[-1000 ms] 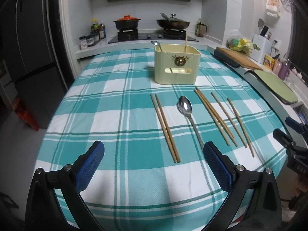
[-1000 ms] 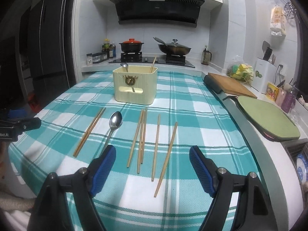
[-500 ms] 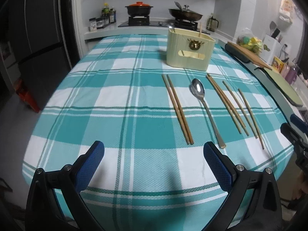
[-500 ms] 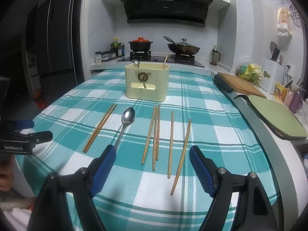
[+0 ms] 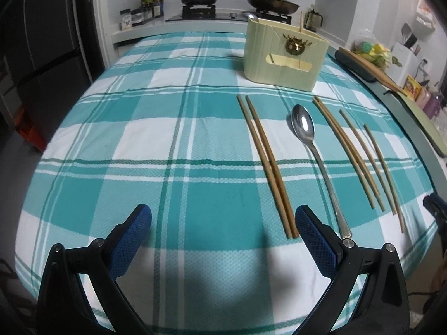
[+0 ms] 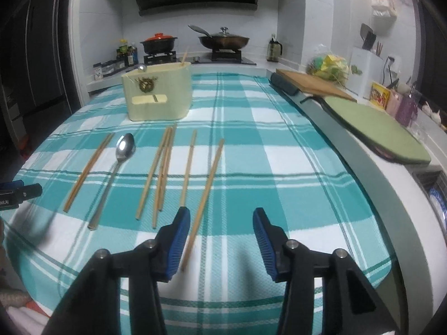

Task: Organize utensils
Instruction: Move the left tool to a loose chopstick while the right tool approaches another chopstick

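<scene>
Jaws of the right gripper (image 6: 221, 223) are closing with nothing held; the near end of the outermost chopstick (image 6: 206, 192) lies on the cloth just inside its left pad, not pressed by either pad. Those of the left gripper (image 5: 223, 231) stand wide and empty over bare cloth, with the near ends of the pair of chopsticks (image 5: 265, 164) just beside its right pad. All the loose utensils lie roughly side by side on the checked tablecloth (image 6: 279, 167) that covers the counter: that pair, then a metal spoon (image 5: 313, 150), then a close bundle of chopsticks (image 6: 162, 167), a single chopstick (image 6: 187, 167) and the outermost one. Beyond them stands the cream utensil holder (image 6: 157, 95), which already has a spoon and a stick poking out of its top. The chopsticks look light, thin and stiff, and probably roll easily, so a pinch across the shaft near the closer end seems the safest hold; lying flat on soft cloth, they leave little room for a pad to get under. The spoon looks heavier and smooth, likely slippery, and is best taken by its narrow handle. Behind the counter are a stove with a pot and a pan, and to the right a cutting board (image 6: 313, 83) and a green mat (image 6: 374, 128).
</scene>
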Available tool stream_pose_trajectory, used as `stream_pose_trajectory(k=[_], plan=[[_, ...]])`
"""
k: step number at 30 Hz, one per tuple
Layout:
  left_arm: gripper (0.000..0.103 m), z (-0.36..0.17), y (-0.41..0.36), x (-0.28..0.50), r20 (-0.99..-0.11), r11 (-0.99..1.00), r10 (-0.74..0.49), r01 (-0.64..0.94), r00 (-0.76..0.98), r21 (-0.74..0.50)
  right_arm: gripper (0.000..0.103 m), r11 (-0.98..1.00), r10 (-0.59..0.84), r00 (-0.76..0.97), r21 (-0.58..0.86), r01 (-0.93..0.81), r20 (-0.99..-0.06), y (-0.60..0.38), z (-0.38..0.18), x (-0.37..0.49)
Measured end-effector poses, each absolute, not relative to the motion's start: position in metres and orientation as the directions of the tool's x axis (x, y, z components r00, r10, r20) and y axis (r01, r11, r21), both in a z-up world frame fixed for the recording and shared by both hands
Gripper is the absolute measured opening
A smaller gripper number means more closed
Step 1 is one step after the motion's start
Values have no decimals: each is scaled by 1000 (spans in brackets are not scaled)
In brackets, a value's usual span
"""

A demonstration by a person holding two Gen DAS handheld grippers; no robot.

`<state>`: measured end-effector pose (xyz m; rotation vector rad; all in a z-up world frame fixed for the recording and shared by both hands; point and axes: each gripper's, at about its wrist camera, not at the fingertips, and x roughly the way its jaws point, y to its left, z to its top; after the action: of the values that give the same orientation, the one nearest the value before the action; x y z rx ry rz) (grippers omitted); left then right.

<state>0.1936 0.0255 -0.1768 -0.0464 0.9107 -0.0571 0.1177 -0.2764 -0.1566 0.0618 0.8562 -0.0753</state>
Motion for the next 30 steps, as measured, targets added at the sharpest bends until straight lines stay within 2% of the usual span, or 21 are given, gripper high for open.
stream_pose_trajectory(k=[6, 14, 30], plan=[[102, -189, 18, 231, -803, 999, -54, 27, 593, -47, 43, 983, -30, 613, 86, 160, -789, -299, -184, 131], [102, -209, 0, 252, -822, 998, 21, 33, 569, 49, 43, 989, -6, 622, 89, 121, -783, -290, -187, 147], [102, -217, 7, 264, -840, 1000, 15, 6, 542, 22, 43, 994, 18, 599, 78, 74, -800, -285, -188, 162]])
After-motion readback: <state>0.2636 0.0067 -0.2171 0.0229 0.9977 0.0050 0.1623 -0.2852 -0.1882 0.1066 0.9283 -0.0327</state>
